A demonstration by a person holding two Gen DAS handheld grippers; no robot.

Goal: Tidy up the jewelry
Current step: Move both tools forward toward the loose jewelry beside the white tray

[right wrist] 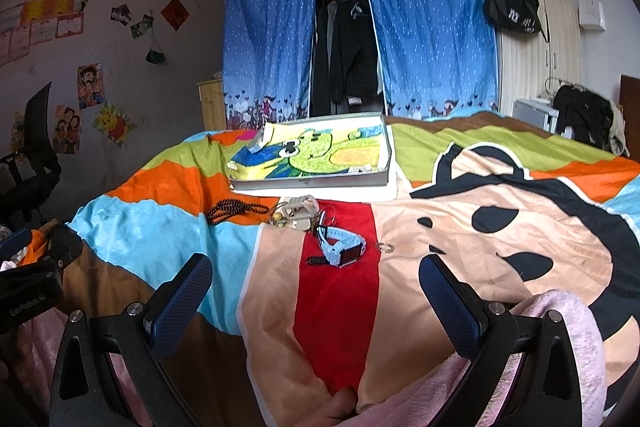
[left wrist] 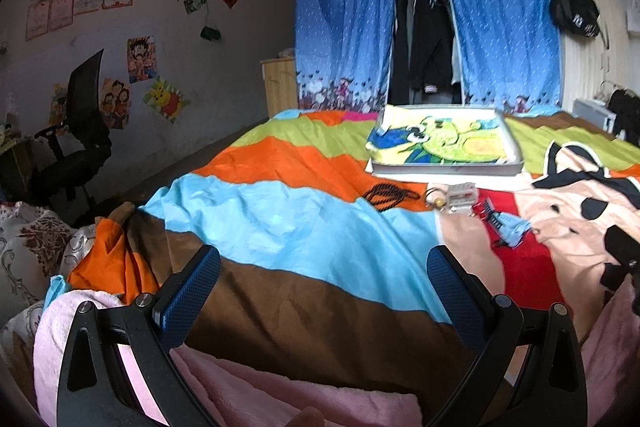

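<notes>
Evidently both hand-held grippers, left (left wrist: 323, 281) and right (right wrist: 316, 291), are hovering spread and empty, facing the pale-blue plastic wristwatch (right wrist: 341, 247) and dark beaded necklace (right wrist: 234, 209) lying loose before the shallow grey tray (right wrist: 384, 151), likely awaiting sorting.

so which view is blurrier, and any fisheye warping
Left wrist view: the tray and blue watch look smeared. Right wrist view: the watch is sharper. Both views bend the bedspread and darken at the corners.

Both cameras sit low over the bed (left wrist: 304, 227), looking toward 12 o'clock. Both see the tray (left wrist: 444, 167) and blue curtains (right wrist: 268, 39) far ahead.
</notes>
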